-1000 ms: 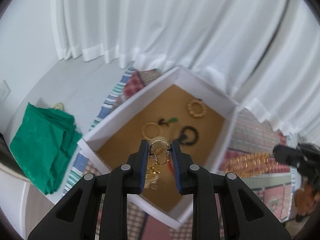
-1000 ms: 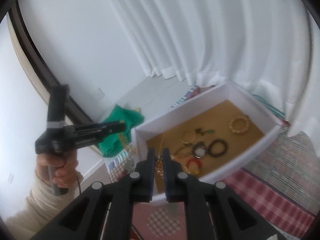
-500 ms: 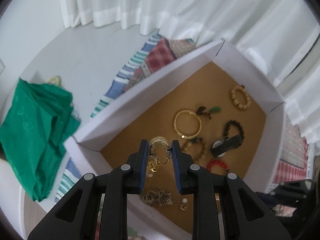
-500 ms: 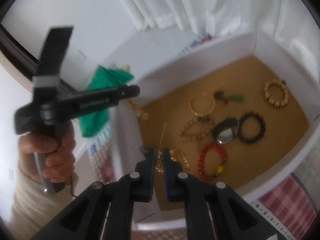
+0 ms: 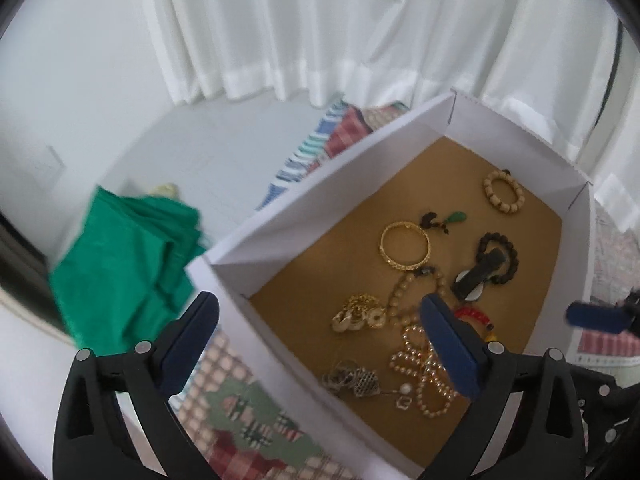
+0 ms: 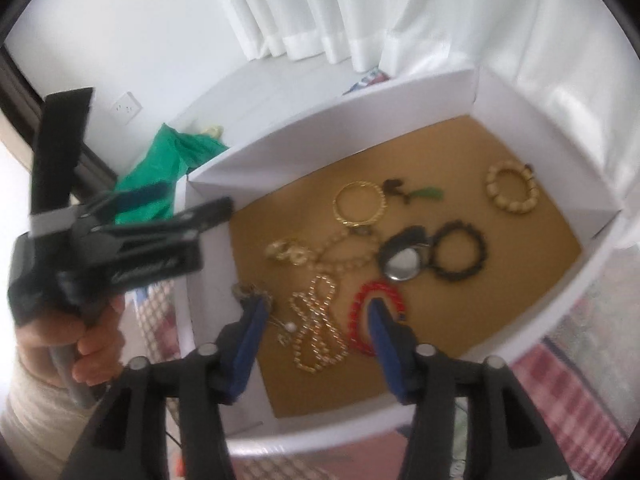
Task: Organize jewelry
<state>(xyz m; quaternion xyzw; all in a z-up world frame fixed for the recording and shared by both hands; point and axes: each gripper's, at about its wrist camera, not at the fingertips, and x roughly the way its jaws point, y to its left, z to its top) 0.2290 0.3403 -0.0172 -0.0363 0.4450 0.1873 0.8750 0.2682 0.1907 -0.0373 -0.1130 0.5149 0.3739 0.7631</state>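
White curtains (image 5: 320,20) behind, pale tabletop (image 5: 192,160) under a patchwork cloth (image 5: 248,432). White box (image 5: 320,184) with brown floor ahead of both tools, holding a gold bangle (image 5: 405,245), cream bead bracelet (image 5: 504,191), black bead bracelet (image 6: 460,251), red bracelet (image 6: 376,316), pearl strand (image 6: 318,324) and gold earrings (image 5: 356,314). Left tool (image 5: 320,344) spread wide, empty, above the box's near corner. Right tool (image 6: 316,332) spread, empty, over the pearl strand. Green cloth (image 5: 120,264) off to the left tool's left. Only in the right wrist view: left hand (image 6: 68,344) gripping its handle, wall socket (image 6: 126,109).
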